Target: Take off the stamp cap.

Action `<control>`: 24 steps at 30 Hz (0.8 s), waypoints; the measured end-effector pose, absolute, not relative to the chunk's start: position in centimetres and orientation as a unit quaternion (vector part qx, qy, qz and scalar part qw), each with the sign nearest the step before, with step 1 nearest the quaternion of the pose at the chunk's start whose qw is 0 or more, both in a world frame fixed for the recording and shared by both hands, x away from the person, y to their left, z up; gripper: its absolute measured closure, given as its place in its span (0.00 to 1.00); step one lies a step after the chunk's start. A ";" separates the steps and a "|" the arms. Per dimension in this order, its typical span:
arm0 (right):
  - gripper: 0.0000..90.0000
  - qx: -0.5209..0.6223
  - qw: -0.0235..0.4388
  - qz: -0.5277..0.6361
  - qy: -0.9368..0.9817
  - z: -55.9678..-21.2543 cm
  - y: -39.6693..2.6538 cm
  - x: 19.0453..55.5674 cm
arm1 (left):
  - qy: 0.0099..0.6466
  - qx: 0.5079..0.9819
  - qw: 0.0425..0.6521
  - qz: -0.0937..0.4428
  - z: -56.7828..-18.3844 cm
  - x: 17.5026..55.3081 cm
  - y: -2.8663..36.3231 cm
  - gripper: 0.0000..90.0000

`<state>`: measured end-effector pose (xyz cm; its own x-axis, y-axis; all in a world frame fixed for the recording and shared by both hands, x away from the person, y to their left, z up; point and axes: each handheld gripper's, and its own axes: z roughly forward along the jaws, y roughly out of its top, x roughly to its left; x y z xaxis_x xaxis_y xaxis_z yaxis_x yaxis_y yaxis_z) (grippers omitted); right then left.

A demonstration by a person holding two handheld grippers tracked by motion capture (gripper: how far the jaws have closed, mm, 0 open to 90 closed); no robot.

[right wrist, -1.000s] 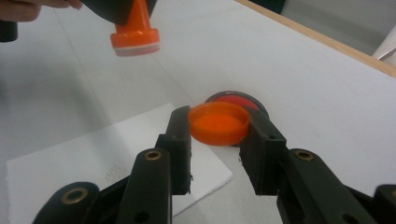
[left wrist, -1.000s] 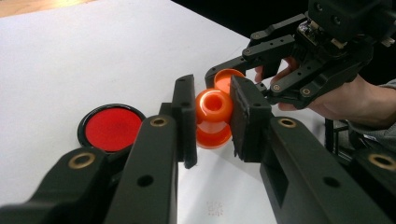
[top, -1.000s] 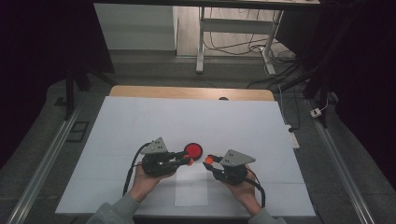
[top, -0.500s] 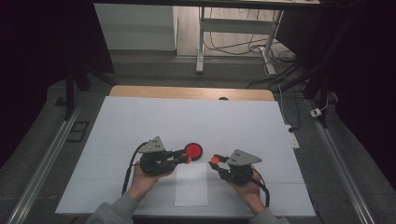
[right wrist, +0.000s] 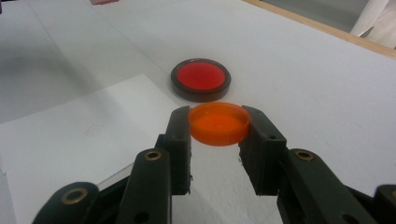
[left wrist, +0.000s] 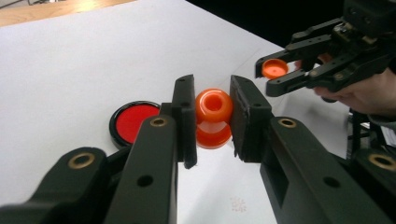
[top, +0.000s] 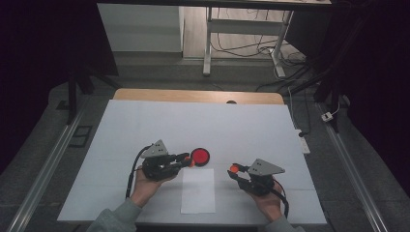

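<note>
Orange bottle (left wrist: 213, 117), glossy, plain. Orange cap (right wrist: 218, 123), translucent, plain. Round disc (right wrist: 200, 79): red face, black rim. Left gripper (left wrist: 212, 123) and right gripper (right wrist: 218, 144): black jaws with brass-coloured rivets. Table cover (top: 145, 125): plain white. Paper sheet (top: 198, 191): white, faint mark. Table edge (top: 145, 94): light wood.

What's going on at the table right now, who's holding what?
A person works at a white-covered table with a gripper in each hand. The left gripper is shut on a small orange bottle, its open mouth facing the camera. The right gripper is shut on an orange cap, held apart from the bottle. A red disc in a black rim lies on the table beside a white paper sheet.
</note>
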<state>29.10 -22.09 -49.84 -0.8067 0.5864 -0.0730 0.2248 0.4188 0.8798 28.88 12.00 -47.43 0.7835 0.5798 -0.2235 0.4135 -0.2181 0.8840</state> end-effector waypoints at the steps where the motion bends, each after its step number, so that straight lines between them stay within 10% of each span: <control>1: 0.72 0.249 0.190 0.478 0.821 -49.8 -22.3 29.0 | 0.320 0.777 0.536 0.080 -47.4 28.9 12.0 0.81; 24: 0.72 0.269 0.198 0.478 0.812 -49.9 -24.7 27.9 | 0.334 0.768 0.535 0.104 -47.3 29.4 12.8 0.81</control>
